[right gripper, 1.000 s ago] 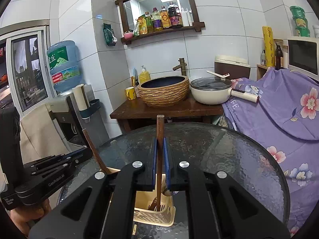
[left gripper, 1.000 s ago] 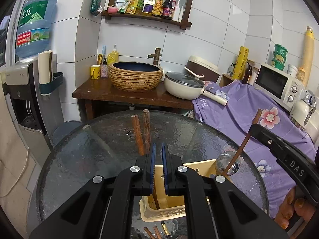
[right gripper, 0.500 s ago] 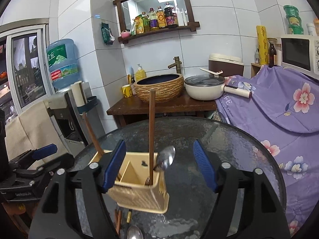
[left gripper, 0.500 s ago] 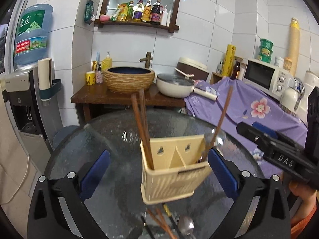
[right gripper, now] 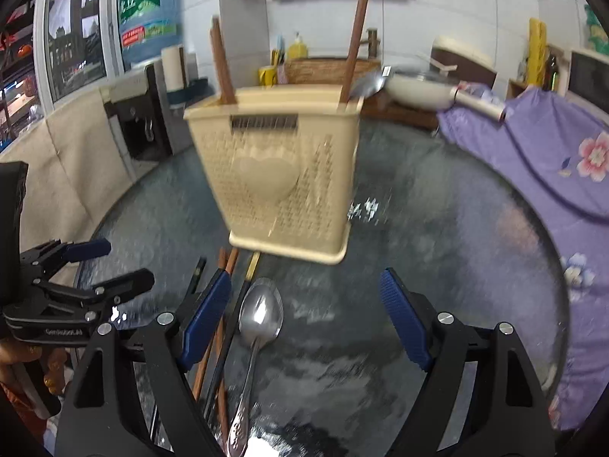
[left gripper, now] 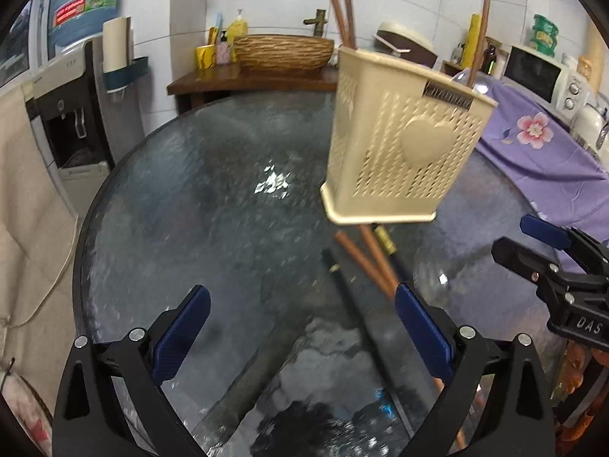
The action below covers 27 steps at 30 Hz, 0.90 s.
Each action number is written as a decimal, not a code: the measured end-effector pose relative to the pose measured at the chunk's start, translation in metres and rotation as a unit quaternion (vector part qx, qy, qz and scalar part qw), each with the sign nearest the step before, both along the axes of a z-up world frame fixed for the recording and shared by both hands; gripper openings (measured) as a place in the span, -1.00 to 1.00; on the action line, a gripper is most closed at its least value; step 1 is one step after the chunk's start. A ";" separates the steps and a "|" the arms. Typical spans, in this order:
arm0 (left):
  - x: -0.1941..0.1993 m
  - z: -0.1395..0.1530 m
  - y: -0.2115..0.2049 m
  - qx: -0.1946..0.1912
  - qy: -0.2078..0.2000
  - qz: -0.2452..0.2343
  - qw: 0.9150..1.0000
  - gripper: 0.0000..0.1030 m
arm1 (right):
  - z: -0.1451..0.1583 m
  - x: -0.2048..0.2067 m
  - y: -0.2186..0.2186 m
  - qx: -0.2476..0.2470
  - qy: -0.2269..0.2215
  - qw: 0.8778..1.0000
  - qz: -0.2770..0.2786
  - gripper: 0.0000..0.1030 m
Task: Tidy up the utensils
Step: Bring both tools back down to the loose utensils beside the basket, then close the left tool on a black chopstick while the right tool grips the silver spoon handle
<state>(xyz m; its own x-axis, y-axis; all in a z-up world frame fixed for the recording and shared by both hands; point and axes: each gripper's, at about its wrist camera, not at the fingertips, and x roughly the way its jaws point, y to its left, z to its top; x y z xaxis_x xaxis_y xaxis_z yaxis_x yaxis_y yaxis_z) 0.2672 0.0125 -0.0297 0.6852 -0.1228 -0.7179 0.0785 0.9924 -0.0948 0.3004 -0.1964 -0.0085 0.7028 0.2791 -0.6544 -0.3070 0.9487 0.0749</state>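
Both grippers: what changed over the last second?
Left gripper let go of two brown chopsticks; right gripper released one brown chopstick. All stand in the beige plastic utensil basket. Both jaws have just been opening, empty, and dropped towards the loose chopsticks and metal spoon. Basket unmoved.

The holder [right gripper: 281,175] stands on the table [right gripper: 437,228] with chopsticks [right gripper: 222,64] and a spoon [right gripper: 367,85] upright in it. Before it, on the table, lie more chopsticks [left gripper: 365,259] and a second spoon [right gripper: 259,327]. Behind the table a sideboard [left gripper: 243,76] carries a basin [left gripper: 283,51] and a pan [right gripper: 418,89].
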 end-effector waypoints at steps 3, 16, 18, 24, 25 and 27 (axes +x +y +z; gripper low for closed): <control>-0.006 -0.007 0.006 -0.003 0.009 0.004 1.000 0.61 | -0.018 -0.006 0.006 -0.022 0.018 1.000 0.007 0.55; -0.024 -0.021 -0.013 -0.007 0.038 -0.050 0.998 0.12 | -0.051 -0.015 0.024 -0.066 0.068 0.995 0.042 0.22; -0.025 -0.023 -0.018 -0.007 0.042 -0.060 0.997 0.09 | -0.053 -0.014 0.026 -0.069 0.070 0.994 0.041 0.19; -0.028 -0.028 -0.028 -0.026 0.057 -0.084 0.994 0.09 | -0.054 -0.014 0.025 -0.064 0.074 0.994 0.040 0.19; -0.029 -0.029 -0.031 -0.019 0.058 -0.086 0.994 0.09 | -0.053 -0.014 0.026 -0.064 0.075 0.994 0.039 0.19; -0.030 -0.031 -0.036 -0.005 0.055 -0.087 0.995 0.07 | -0.053 -0.014 0.025 -0.062 0.076 0.994 0.038 0.19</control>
<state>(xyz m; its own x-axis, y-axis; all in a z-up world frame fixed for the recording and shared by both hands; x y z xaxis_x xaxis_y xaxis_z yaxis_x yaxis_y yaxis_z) 0.2374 -0.0230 -0.0603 0.5703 -0.2407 -0.7854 0.2386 0.9634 -0.1220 0.2865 -0.1718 -0.0610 0.5729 0.2373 -0.7845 -0.3715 0.9284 0.0095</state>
